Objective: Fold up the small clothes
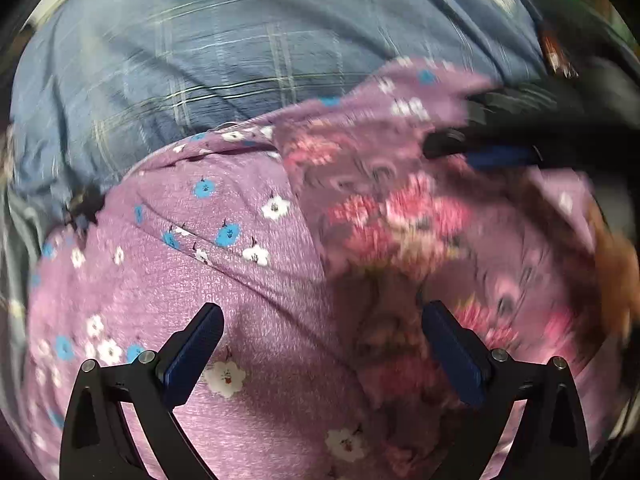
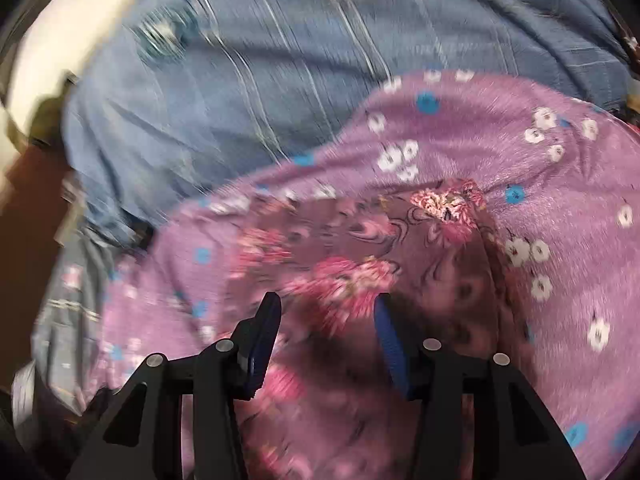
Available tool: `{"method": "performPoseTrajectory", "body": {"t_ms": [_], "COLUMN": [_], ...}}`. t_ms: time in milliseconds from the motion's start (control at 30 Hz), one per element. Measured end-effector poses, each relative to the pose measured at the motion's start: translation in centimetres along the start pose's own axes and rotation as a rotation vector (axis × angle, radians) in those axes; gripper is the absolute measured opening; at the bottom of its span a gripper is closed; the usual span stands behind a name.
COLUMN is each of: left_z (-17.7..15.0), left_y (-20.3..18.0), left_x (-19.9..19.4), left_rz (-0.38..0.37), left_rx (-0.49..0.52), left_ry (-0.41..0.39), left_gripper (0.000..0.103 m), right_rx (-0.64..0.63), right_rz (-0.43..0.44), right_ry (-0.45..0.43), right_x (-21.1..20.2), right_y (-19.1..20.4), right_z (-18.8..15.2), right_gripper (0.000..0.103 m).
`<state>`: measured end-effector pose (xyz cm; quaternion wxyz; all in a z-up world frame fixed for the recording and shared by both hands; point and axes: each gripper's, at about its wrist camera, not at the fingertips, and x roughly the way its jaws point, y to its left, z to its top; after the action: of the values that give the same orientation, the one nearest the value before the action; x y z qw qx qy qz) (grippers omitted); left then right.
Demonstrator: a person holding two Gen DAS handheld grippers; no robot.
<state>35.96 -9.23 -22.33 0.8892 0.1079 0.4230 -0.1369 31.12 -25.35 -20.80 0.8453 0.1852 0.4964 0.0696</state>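
A purple garment with white and blue flowers (image 1: 208,248) lies on a blue checked sheet (image 1: 224,60). A darker part of it with pink flowers (image 1: 384,216) lies to the right. My left gripper (image 1: 322,320) is open just above the purple cloth. The right gripper (image 1: 452,144) reaches in from the right in the left wrist view, over the pink-flowered part. In the right wrist view the right gripper (image 2: 328,312) is open, its fingers either side of the pink-flowered cloth (image 2: 340,280); the purple cloth (image 2: 560,208) spreads to the right. Both views are blurred.
The blue checked sheet (image 2: 260,80) covers the surface beyond the garment. A white edge (image 2: 80,32) shows at the far left of the right wrist view, with a brown area (image 2: 28,208) below it.
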Motion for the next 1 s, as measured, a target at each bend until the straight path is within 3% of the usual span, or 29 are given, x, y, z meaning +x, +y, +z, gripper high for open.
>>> {"method": "performPoseTrajectory", "body": {"t_ms": [100,333,500,600,733,867,1000], "left_z": [-0.2,-0.8,-0.8,-0.6,-0.7,-1.2,-0.9], "left_y": [-0.3,0.0,1.9,3.4,3.1,1.3,0.8], "left_x": [-0.2,-0.5,-1.5,-1.8,-1.3,-0.3,-0.3], "left_rz": [-0.007,-0.108,-0.145,-0.159,-0.162,-0.165,-0.172], "left_rx": [0.043,0.112,0.106,0.055,0.063,0.141,0.158], "left_ry": [-0.013,0.031,-0.005,-0.012,0.009,0.039,0.040], "left_gripper": [0.100,0.100,0.100,0.100,0.100,0.100,0.100], "right_rx": [-0.037,-0.073,-0.214,-0.270,-0.306,-0.299,-0.282], "right_rz": [-0.017,-0.076,0.062,0.116,0.072,0.051,0.032], "right_ry": [0.040,0.143,0.140,0.204,0.308,0.298,0.254], "right_x": [2.3,4.4,2.2,2.9,6.5,7.9,7.0], "right_y": [0.3,2.0,6.0,7.6,8.8,9.3,9.6], "right_z": [1.4,5.2,5.3,4.3,3.1,3.7,4.1], "right_gripper": [0.050,0.052,0.051,0.051,0.052,0.055,0.051]}}
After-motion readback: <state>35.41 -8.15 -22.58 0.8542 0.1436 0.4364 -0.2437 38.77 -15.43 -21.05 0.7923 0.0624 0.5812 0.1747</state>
